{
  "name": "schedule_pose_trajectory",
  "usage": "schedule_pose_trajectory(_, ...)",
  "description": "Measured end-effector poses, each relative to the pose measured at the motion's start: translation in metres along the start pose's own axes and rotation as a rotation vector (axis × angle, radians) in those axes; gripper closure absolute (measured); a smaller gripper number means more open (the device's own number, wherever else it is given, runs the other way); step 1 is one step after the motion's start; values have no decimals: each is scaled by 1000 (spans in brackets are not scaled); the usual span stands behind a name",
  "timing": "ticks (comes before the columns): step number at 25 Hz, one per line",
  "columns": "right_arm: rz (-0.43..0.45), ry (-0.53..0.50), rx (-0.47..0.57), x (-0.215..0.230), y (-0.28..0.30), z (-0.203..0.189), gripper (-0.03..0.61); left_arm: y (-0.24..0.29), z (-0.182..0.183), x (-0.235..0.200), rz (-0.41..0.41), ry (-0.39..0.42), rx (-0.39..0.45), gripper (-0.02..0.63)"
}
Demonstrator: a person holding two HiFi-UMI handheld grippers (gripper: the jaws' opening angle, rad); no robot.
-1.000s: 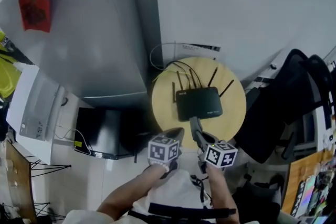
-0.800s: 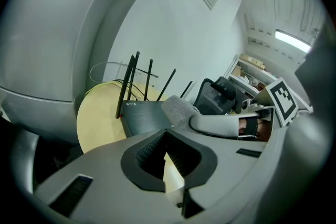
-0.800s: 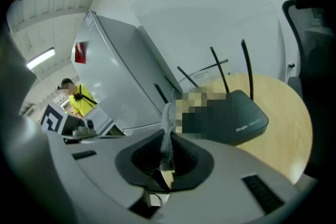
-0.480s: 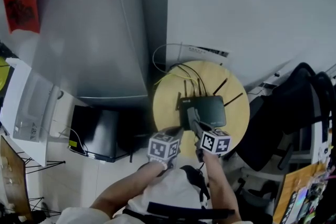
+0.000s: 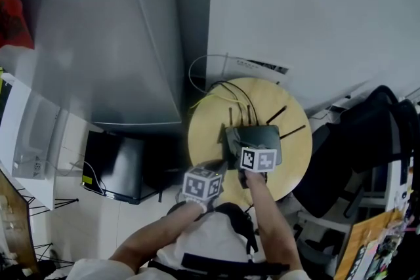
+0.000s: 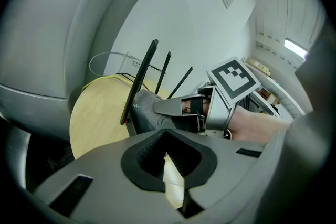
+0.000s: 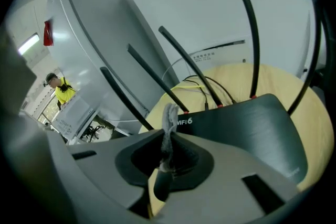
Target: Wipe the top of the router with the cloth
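A black router with several upright antennas lies on a small round wooden table. My right gripper is over the router's near-left part, shut on a grey cloth. From the left gripper view the cloth bunches at the jaw tips and rests on the router's corner. The router's flat top stretches ahead and right of the jaws, "WiFi6" printed on its front edge. My left gripper hovers at the table's near-left edge, shut with nothing in it.
Black and yellow cables trail off the router's back to the wall. A tall grey fridge stands left of the table, a black box on the floor beside it. A black chair crowds the right side.
My right gripper has moved forward with the cloth, from the table's near edge onto the router's top. The left gripper has stayed near the table's edge.
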State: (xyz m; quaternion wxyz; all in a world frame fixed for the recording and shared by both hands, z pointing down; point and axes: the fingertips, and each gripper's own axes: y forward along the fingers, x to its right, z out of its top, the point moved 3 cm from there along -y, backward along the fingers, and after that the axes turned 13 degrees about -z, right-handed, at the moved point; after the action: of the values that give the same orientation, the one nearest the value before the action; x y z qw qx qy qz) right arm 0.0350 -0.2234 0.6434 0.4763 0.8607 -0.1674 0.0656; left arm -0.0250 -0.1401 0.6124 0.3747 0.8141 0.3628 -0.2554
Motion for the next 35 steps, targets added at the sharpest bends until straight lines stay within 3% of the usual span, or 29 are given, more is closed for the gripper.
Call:
schedule_pose_trajectory(8, -11, -22, -61, -5, 23, 0, 541, 0, -5, -13, 13, -43, -9, 615)
schedule_pose_trajectory(16, -53, -48, -76, 11, 31, 5, 541, 9, -4, -15, 4, -35, -34, 615)
schedule_pose_trajectory(28, -344, 74, -8, 139, 4, 16, 540, 45, 0, 11, -87, 29, -102, 615)
schedule_pose_trajectory(35, -497, 81, 26, 181, -11, 16, 540, 50, -6, 13, -98, 22, -121, 615)
